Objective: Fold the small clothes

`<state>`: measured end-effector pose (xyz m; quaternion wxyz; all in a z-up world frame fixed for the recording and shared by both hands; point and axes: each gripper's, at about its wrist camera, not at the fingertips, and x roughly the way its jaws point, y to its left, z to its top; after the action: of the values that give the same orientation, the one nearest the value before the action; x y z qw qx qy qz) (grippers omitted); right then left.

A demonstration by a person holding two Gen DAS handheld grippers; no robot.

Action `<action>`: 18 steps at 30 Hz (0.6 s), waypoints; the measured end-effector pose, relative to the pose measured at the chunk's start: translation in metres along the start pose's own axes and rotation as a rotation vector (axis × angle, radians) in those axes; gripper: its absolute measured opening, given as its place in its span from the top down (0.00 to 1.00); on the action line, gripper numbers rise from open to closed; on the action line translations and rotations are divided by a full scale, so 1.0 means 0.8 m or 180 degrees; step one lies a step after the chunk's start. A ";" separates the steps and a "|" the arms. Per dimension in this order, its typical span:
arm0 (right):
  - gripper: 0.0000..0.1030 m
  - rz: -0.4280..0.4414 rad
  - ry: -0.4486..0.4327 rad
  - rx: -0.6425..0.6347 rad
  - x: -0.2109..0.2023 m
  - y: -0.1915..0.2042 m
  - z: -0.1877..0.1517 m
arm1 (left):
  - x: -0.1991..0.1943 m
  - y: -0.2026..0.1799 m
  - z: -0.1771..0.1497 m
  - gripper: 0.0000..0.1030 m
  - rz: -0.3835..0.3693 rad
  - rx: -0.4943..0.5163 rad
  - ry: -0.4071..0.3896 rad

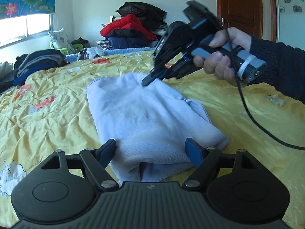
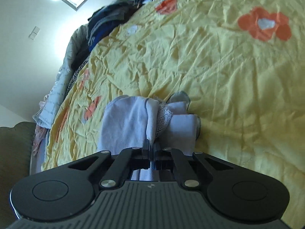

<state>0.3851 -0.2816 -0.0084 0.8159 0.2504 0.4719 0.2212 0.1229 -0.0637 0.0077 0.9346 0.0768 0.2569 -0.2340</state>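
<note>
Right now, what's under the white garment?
The white garment lies folded on the yellow bedspread, which shows all round it. A lace-trimmed layer peeks from the fold. Anything else beneath is covered.

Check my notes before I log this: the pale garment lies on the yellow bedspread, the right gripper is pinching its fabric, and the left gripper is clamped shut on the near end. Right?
One thing is wrong: the left gripper is open, its fingers standing on either side of the garment's near end, as the left wrist view shows. The rest holds: the garment lies on the yellow bedspread, and the right gripper is shut on its fabric.
</note>
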 end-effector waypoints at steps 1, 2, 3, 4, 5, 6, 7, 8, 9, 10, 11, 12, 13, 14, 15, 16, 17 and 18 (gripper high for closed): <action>0.94 0.0026 -0.0044 0.0063 -0.005 -0.007 -0.001 | 0.001 0.001 0.001 0.23 -0.0009 -0.0008 0.0003; 0.95 0.0033 -0.0040 0.0154 -0.003 -0.017 -0.004 | 0.002 0.002 0.001 0.23 -0.0013 -0.0013 0.0005; 0.99 0.0005 -0.0012 0.0227 0.005 -0.027 -0.007 | 0.003 0.002 0.001 0.23 -0.0011 -0.0017 0.0011; 0.99 0.0065 -0.0063 0.0240 0.008 -0.031 -0.010 | 0.003 0.003 0.001 0.23 -0.0015 -0.0018 0.0011; 0.98 0.0099 -0.0077 0.0260 0.009 -0.032 -0.011 | 0.002 0.003 0.001 0.23 -0.0018 -0.0014 0.0010; 0.91 0.0148 -0.0059 0.0303 0.007 -0.033 -0.011 | 0.001 0.003 0.001 0.23 -0.0017 0.0001 0.0013; 0.80 0.0207 -0.0039 0.0376 0.008 -0.036 -0.009 | -0.001 0.003 0.002 0.23 0.0000 0.0030 0.0027; 0.78 0.0197 -0.0038 0.0460 0.004 -0.037 -0.007 | -0.006 0.003 0.006 0.22 0.0026 0.0038 0.0050; 0.75 0.0200 -0.0066 0.0512 -0.004 -0.037 -0.005 | -0.011 0.005 0.010 0.23 0.0025 -0.0003 0.0054; 0.70 0.0220 -0.0156 0.0534 -0.014 -0.035 -0.004 | -0.017 0.006 0.015 0.22 0.0002 -0.0063 0.0032; 0.62 0.0254 -0.0341 0.0510 -0.028 -0.029 -0.002 | -0.021 0.009 0.020 0.23 -0.0025 -0.0117 0.0008; 0.61 0.0329 -0.0475 0.0432 -0.038 -0.018 0.001 | -0.019 0.009 0.027 0.23 -0.0042 -0.0147 0.0006; 0.61 0.0437 -0.0492 0.0341 -0.041 -0.004 0.005 | -0.014 0.007 0.033 0.23 -0.0051 -0.0136 0.0015; 0.61 0.0578 -0.0419 0.0255 -0.037 0.013 0.010 | -0.006 0.002 0.036 0.23 -0.0051 -0.0077 0.0032; 0.59 0.0705 -0.0303 0.0168 -0.026 0.033 0.014 | 0.005 -0.005 0.038 0.23 -0.0032 0.0004 0.0088; 0.56 0.0775 -0.0151 0.0070 -0.011 0.052 0.017 | 0.017 -0.011 0.037 0.23 -0.0019 0.0081 0.0168; 0.48 0.0783 0.0018 -0.0060 0.010 0.072 0.019 | 0.026 -0.017 0.035 0.23 0.0009 0.0143 0.0214; 0.48 0.0730 0.0160 -0.0202 0.032 0.089 0.019 | 0.031 -0.021 0.031 0.22 0.0045 0.0196 0.0211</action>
<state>0.4014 -0.2138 0.0253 0.7807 0.2713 0.4532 0.3341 0.1447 -0.0949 0.0157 0.9244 0.1150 0.2798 -0.2324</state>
